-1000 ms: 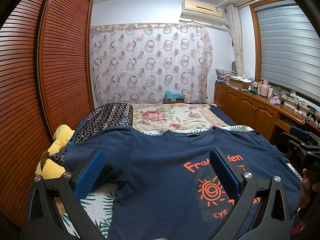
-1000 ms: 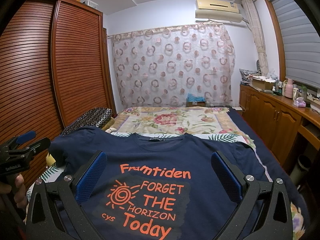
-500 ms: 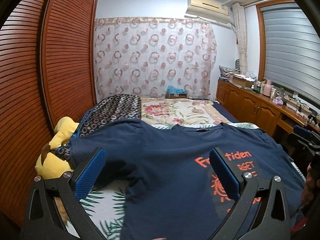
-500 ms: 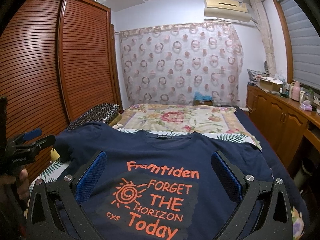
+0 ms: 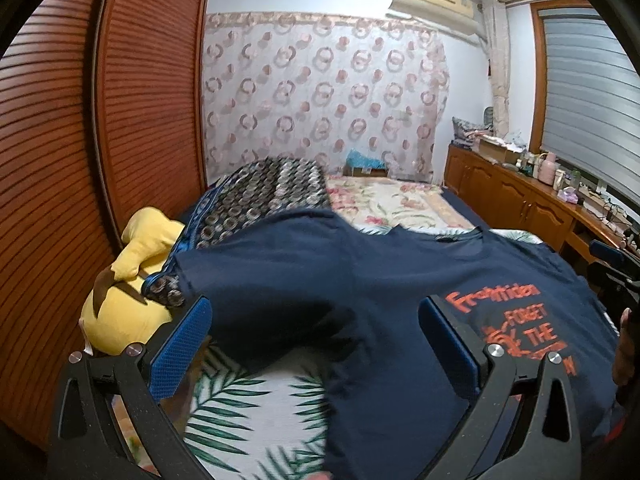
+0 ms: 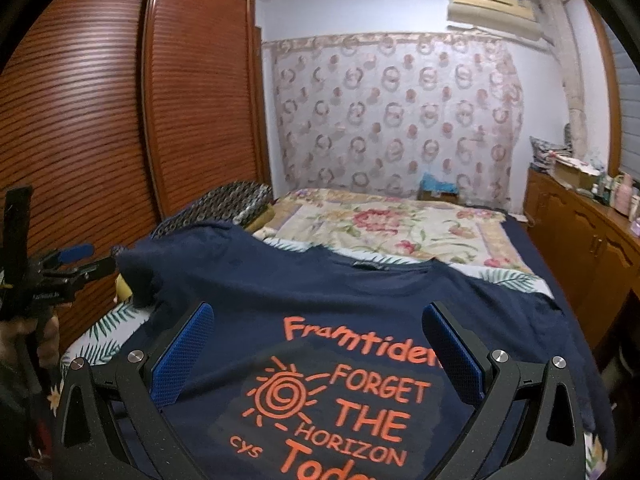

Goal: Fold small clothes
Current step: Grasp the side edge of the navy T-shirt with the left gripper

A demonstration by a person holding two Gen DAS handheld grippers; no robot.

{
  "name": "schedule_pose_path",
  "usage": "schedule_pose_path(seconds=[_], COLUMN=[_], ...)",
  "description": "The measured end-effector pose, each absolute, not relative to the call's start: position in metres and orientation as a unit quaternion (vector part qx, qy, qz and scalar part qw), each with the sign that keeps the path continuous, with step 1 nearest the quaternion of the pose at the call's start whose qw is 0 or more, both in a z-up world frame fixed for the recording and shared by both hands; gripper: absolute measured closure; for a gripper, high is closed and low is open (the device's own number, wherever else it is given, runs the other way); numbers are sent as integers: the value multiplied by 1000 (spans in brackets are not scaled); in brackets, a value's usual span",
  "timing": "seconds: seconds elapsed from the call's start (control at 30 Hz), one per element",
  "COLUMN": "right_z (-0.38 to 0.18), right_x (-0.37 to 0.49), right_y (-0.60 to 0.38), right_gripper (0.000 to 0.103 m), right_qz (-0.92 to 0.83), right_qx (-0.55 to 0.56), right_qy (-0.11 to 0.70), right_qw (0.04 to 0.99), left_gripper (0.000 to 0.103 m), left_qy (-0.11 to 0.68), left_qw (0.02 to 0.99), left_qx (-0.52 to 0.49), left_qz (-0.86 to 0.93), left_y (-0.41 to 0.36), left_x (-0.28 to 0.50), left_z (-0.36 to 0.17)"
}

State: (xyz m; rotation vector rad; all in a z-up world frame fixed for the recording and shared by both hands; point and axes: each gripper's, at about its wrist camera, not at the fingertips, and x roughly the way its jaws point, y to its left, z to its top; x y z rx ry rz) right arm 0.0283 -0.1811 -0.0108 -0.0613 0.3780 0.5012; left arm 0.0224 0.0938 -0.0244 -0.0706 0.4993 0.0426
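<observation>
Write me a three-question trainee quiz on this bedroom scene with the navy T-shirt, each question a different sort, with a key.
1. True or false: the left gripper is shut on the navy T-shirt.
2. Multiple choice: what lies at the left edge of the bed, beside the shirt's sleeve? A) a yellow plush toy B) a red backpack C) a white kettle
3. Fill in: the orange print reads "FORGET THE ____ Today".

Key
1. False: both the left and the right gripper stand open above the shirt, holding nothing.
2. A
3. HORIZON
</observation>
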Motion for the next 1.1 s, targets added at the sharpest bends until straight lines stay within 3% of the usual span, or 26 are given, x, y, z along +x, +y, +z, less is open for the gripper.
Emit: schedule_pose_path(seconds=[0.17, 0.6, 0.67, 1.03, 1.1], right_z=[-19, -18, -19, -23, -25], right_x=[50, 81, 79, 71, 69], right_y=[-173, -160, -162, -155, -154], right_gripper=[0, 0, 0, 0, 0], right_qz=[272, 314, 318, 319, 320], right_qx=[-38, -54, -52, -47, -47], right_qy=[219, 264, 266, 264, 263], right_qw=[936, 910, 909, 909, 909], left_gripper=[17, 46, 55, 57, 64], left_qy=[268, 302, 307, 347, 349], left_qw=[962, 949, 947, 931, 930], left_qx=[-51, -81, -87, -109, -118], left_qz=[24, 37, 33, 27, 21], left_y=[123, 178, 184, 195, 199], left_x=[34, 63, 68, 82, 84], left_z=[-37, -46, -46, -60, -61])
